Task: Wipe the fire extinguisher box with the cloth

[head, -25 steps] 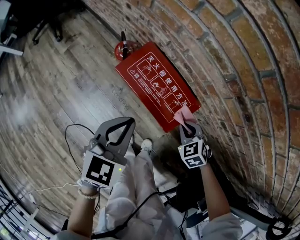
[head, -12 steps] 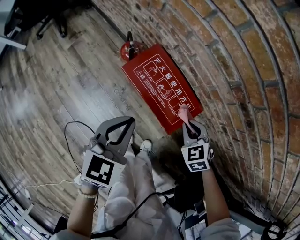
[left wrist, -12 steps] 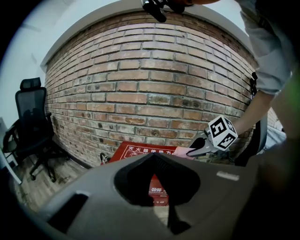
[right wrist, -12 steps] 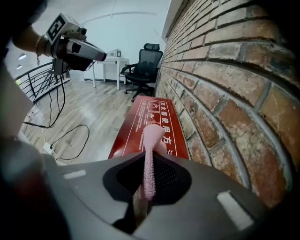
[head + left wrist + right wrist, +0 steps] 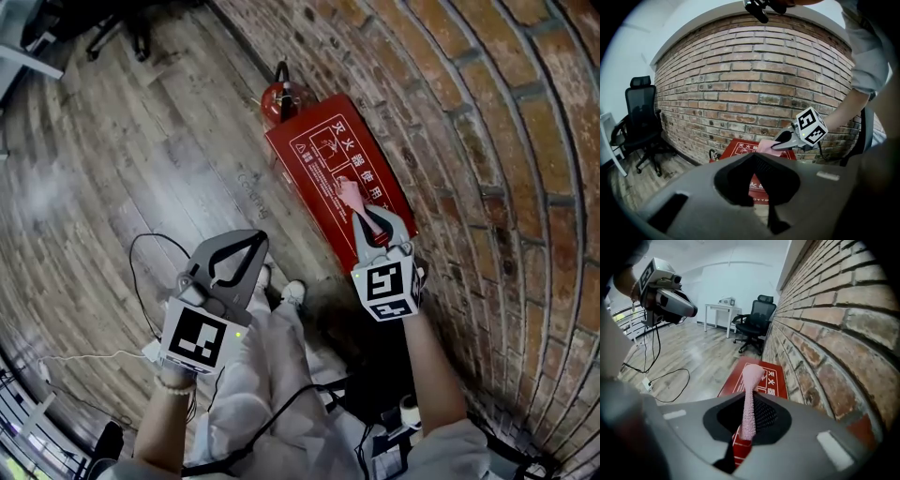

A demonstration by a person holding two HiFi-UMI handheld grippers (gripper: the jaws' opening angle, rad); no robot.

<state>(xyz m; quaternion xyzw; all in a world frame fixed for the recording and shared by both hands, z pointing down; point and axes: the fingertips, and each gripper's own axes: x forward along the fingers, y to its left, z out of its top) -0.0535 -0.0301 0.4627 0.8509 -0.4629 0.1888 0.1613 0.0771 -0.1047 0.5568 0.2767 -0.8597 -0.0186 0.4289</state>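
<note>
The red fire extinguisher box [image 5: 323, 155] lies on the wooden floor against the brick wall, its white printed face up. My right gripper [image 5: 366, 217] is shut on a pink cloth [image 5: 349, 194], and the cloth's free end lies over the middle of the box face. In the right gripper view the cloth [image 5: 751, 376] stands up from the shut jaws [image 5: 749, 397] in front of the box [image 5: 764, 380]. My left gripper [image 5: 249, 242] hangs shut and empty over the floor, left of the box. The left gripper view shows the box [image 5: 740, 150] and cloth [image 5: 765, 146] beyond its jaws.
A red fire extinguisher [image 5: 281, 94] stands at the box's far end. The brick wall [image 5: 469, 141] runs along the right. A black cable [image 5: 141, 272] loops on the floor at left. A black office chair [image 5: 757, 319] and a white table [image 5: 719, 310] stand further off.
My right gripper has carried the cloth forward, from the box's near corner to the middle of its face. The left gripper has stayed where it was.
</note>
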